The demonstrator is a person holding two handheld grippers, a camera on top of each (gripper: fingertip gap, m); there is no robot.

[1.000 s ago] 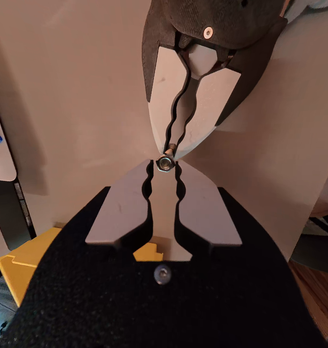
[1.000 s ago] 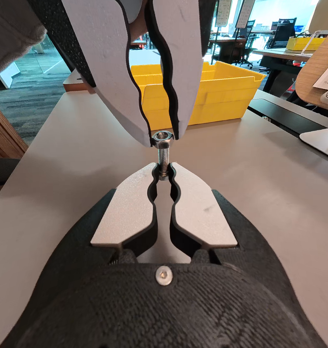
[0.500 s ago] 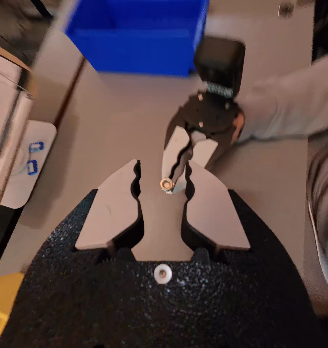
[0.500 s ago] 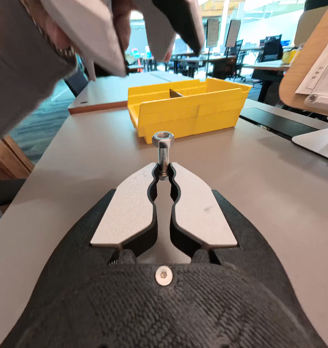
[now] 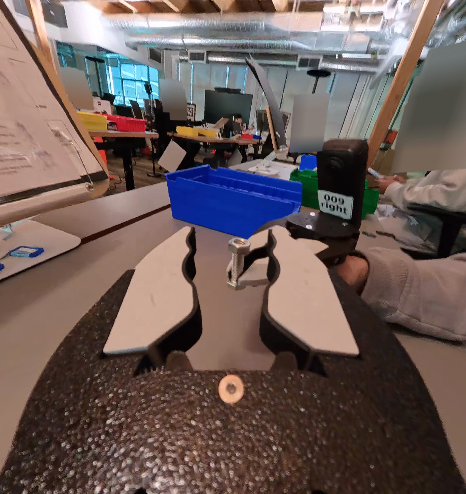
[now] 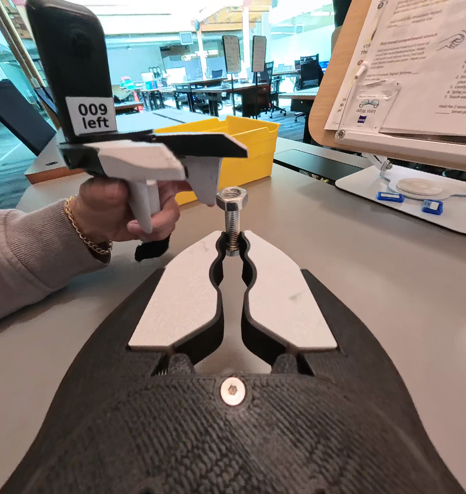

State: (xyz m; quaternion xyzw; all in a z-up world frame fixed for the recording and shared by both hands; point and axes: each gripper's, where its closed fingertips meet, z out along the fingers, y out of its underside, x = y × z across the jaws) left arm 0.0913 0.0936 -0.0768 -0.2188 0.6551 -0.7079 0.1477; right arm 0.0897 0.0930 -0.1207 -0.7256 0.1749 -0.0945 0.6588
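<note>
Grey table (image 6: 333,267) in an open office carries my work. My right gripper (image 6: 233,240) clamps the lower shank of a steel bolt (image 6: 231,227), upright, with a nut (image 6: 231,197) on its top end. My left gripper (image 5: 230,240) stands open, its fingers (image 5: 167,267) flanking the nut without touching. To do well, I judge I should centre the nut between them and close squarely. Yellow bin (image 6: 250,149) sits behind.

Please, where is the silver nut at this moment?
In the right wrist view the nut sits on top of the upright bolt gripped by the right gripper, centre frame, beside the open left gripper's fingertip, before the yellow bin.
</note>
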